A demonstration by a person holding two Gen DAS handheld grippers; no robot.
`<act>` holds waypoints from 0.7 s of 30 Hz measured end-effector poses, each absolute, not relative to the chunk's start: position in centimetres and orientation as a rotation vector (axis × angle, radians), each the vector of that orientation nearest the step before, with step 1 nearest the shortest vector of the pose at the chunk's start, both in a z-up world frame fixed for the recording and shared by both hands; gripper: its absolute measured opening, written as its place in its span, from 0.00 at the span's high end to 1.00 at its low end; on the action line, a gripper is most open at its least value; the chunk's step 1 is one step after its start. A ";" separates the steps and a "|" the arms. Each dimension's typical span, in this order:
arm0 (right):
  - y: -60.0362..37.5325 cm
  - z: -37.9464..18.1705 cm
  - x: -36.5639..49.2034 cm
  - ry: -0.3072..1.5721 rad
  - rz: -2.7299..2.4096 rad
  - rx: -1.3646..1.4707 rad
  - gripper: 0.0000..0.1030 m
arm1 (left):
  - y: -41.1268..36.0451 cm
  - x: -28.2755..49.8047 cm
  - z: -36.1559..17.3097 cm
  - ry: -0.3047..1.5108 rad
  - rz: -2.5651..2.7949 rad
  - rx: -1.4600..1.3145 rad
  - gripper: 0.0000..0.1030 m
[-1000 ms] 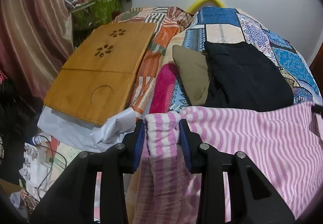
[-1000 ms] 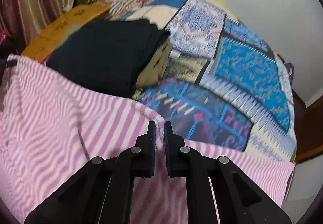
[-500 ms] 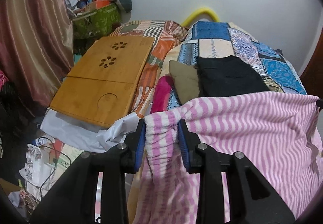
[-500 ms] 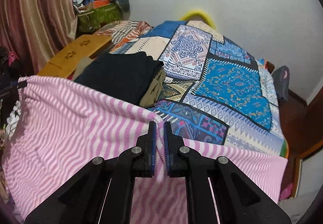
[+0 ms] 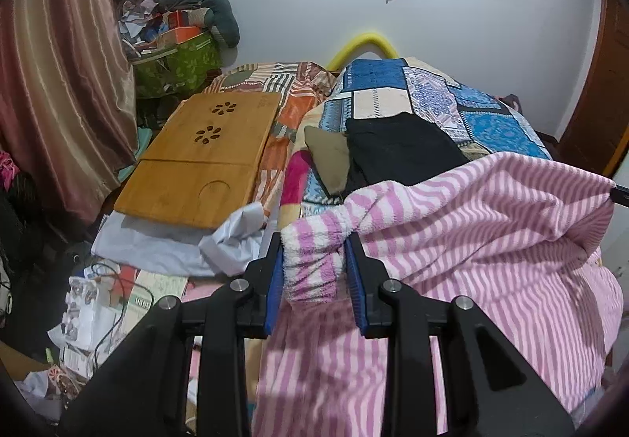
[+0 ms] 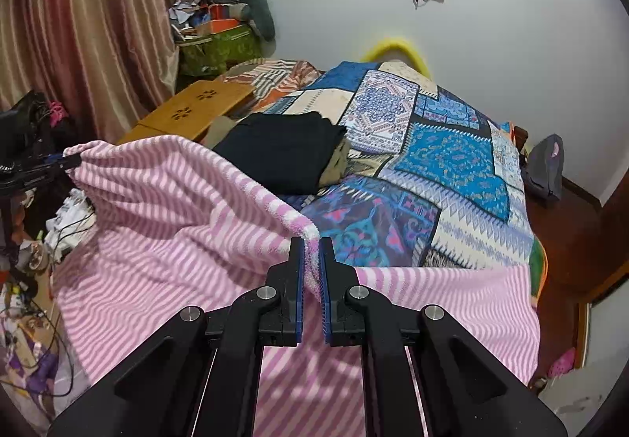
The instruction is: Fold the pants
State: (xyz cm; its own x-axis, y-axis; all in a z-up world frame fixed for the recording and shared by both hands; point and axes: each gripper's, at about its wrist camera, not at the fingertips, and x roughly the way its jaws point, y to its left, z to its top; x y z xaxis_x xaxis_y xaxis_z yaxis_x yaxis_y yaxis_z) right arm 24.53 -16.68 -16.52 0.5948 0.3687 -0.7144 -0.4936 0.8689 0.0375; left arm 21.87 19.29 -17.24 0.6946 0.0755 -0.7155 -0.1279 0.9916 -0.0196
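Pink-and-white striped fleece pants [image 5: 471, 232] hang stretched between both grippers above the near edge of the bed. My left gripper [image 5: 314, 240] is shut on a thick bunched corner of them. My right gripper [image 6: 311, 242] is shut on a thin edge at the other end, and the fabric [image 6: 177, 224] sags in a curve between the two. In the right wrist view the left gripper [image 6: 67, 161] shows at the far left, holding its corner. The lower part of the pants drops out of sight below both grippers.
A patchwork quilt [image 6: 452, 161] covers the bed, with folded black clothes [image 5: 397, 146] and an olive piece [image 5: 328, 157] on it. A wooden lap desk [image 5: 204, 157] lies left of the bed. Curtain [image 5: 59, 63] and floor clutter [image 5: 98, 303] fill the left side.
Both grippers have risen and drawn back from the bed with the pants still held. The folded pile looks smaller and farther, and more of the wall shows.
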 end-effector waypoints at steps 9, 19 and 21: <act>-16.6 -18.7 17.9 0.828 0.518 -0.180 0.94 | 20.3 14.3 -19.3 0.828 0.087 -0.104 0.72; -16.5 -22.6 12.1 0.887 0.520 -0.171 0.94 | 21.2 9.5 -23.9 0.900 0.056 -0.138 0.72; -16.8 -23.0 11.6 0.898 0.520 -0.155 0.94 | 21.4 8.7 -24.7 0.914 0.047 -0.151 0.73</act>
